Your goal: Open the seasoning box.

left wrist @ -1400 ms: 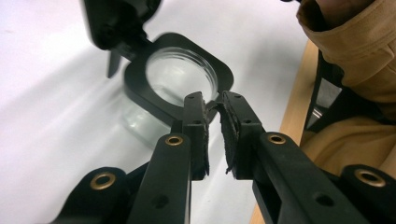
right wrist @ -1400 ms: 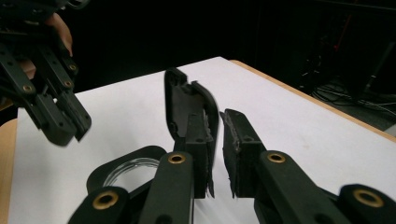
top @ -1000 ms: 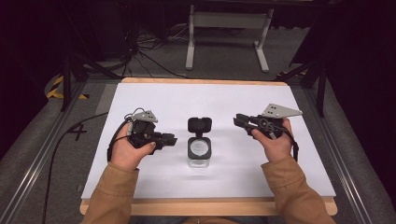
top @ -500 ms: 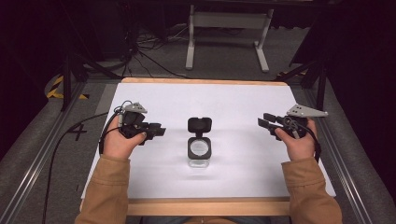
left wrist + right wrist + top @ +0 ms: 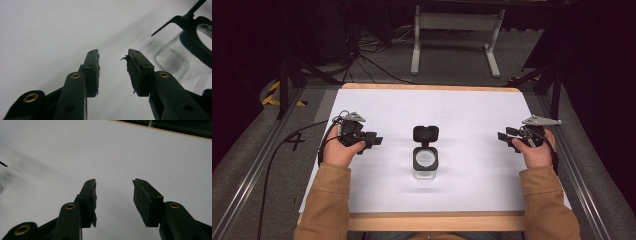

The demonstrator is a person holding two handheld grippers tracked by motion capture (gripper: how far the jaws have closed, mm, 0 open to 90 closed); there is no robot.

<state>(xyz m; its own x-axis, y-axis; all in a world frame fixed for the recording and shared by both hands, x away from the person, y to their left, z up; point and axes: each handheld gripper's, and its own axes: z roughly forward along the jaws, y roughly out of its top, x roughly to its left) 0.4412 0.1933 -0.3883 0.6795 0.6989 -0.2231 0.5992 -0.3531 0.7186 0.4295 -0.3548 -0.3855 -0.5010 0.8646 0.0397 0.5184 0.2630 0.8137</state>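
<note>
**Ana:** Two grippers, both empty. The left gripper [image 5: 371,141] sits at the left of the white table [image 5: 472,110], the right gripper [image 5: 506,136] out at the right, each well apart from the jar [image 5: 425,163] that stands between them, a little nearer the person's edge than the middle.

**Ben:** Jaws?

**Ana:** Apart on both. In the left gripper view the two black pads [image 5: 95,72] stand with bare table between them, and the jar [image 5: 175,60] is off to the right of them, untouched. In the right gripper view the pads [image 5: 142,200] are spread the same way over plain white surface.

**Ben:** What is the jar like to handle?

**Ana:** Clear and squarish with rounded corners, glass by the look of it, and seemingly empty. It has a black collar and a hinged black lid [image 5: 426,133] thrown open toward the far side. I'd judge it rigid, fairly light, smooth enough to slip, and breakable if tipped off the table.

**Ben:** Where would you take it?

**Ana:** Across two flat side walls, low on the body, squeezing gently. The lid looks thin and free to swing, so I'd only pinch its edge to close it, with the other gripper steadying the body.
</note>
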